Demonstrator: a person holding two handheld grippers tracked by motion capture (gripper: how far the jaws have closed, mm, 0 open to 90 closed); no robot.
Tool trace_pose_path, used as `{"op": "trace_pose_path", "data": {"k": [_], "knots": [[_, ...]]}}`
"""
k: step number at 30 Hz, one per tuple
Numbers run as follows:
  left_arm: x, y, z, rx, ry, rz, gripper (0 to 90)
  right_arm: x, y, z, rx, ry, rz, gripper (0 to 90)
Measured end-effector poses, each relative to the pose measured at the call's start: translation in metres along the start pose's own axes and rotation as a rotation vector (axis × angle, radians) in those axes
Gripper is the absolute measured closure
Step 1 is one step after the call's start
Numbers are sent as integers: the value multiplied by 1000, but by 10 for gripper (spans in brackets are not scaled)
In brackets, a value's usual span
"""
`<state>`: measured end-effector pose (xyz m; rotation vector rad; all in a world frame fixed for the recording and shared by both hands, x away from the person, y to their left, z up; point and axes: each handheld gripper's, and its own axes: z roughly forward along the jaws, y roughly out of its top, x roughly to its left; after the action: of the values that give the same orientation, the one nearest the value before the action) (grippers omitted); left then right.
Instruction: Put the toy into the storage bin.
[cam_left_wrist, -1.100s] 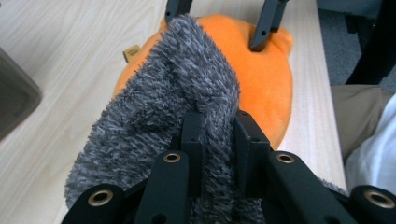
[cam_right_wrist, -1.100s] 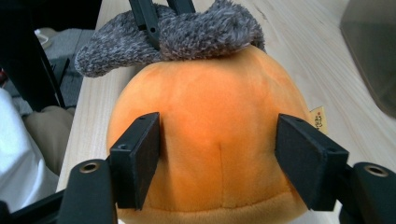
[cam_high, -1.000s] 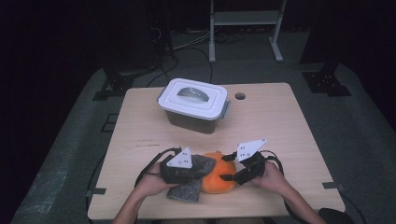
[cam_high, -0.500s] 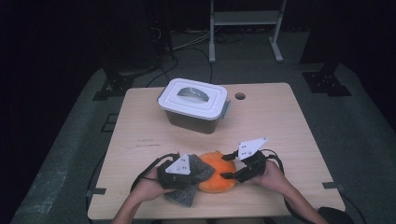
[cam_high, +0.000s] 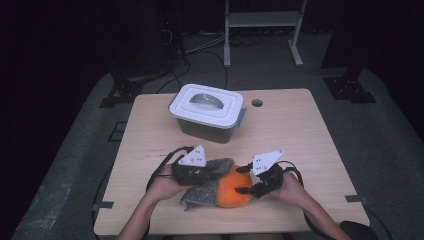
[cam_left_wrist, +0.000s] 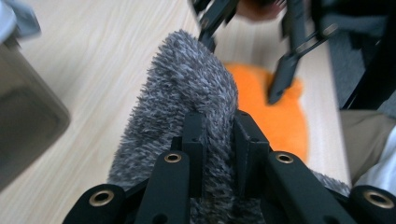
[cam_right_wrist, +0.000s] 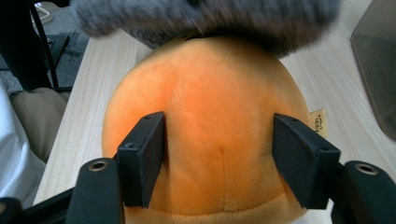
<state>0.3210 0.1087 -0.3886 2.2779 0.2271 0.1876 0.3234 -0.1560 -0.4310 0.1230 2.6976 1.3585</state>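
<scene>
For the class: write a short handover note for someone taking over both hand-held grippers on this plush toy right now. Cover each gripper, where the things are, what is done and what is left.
Left hand-held gripper: shut on the grey fuzzy part of the plush toy, lifting it a little.
Right hand-held gripper: jaws wide, set either side of the orange plush body, pads against its sides, a light hold at most.
Things: the toy lies at the near edge of the table; the lidded container stands behind it, lid on.
Done: both grippers are on the toy.
Left: probably opening the container and putting the toy in, though that is a guess.
</scene>
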Motion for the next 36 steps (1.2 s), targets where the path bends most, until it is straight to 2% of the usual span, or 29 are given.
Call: {"op": "trace_pose_path", "data": {"k": [1, 2, 4, 5, 6, 8, 10, 12, 19, 24, 26, 28, 32, 34, 36], "knots": [[0, 0, 0, 0, 0, 0, 769, 0, 0, 0, 0, 0, 0, 348], [1, -3, 2, 2, -4, -13, 769, 0, -1, 0, -1, 1, -7, 349], [4, -10, 1, -26, -21, -54, 768, -1, -2, -1, -10, 5, -7, 350], [4, -14, 0, -25, -21, -60, 768, -1, -3, -1, -14, 6, -2, 350], [4, -23, -3, -24, -22, -80, 769, -2, -3, -1, -16, 9, 6, 348], [4, -26, -4, -23, -22, -86, 769, -2, -3, -3, -19, 11, 25, 338], [0, -34, -7, -25, -20, -98, 769, -3, -3, -6, -42, 10, 83, 291], [-5, -39, -8, -31, -24, -100, 768, 0, -1, -11, -46, -1, 119, 262], [-14, -41, -10, -20, -22, -83, 767, 13, -1, -20, -44, -35, 141, 243], [-18, -42, -11, -18, -24, -85, 766, 12, -5, -24, -41, -41, 193, 233], [-18, -43, -11, -20, -27, -86, 767, 10, -8, -23, -13, -53, 212, 217], [-17, -44, -10, -26, -38, -99, 767, 8, -11, -20, -17, -35, 239, 216], [-14, -42, -11, -30, -54, -109, 767, 6, -7, -13, -9, -36, 234, 237], [-12, -35, -13, -26, -56, -93, 767, 3, -3, -9, 0, -39, 215, 250], [-11, -28, -14, -32, -53, -82, 766, 0, 0, -8, 0, -31, 215, 252]]}}
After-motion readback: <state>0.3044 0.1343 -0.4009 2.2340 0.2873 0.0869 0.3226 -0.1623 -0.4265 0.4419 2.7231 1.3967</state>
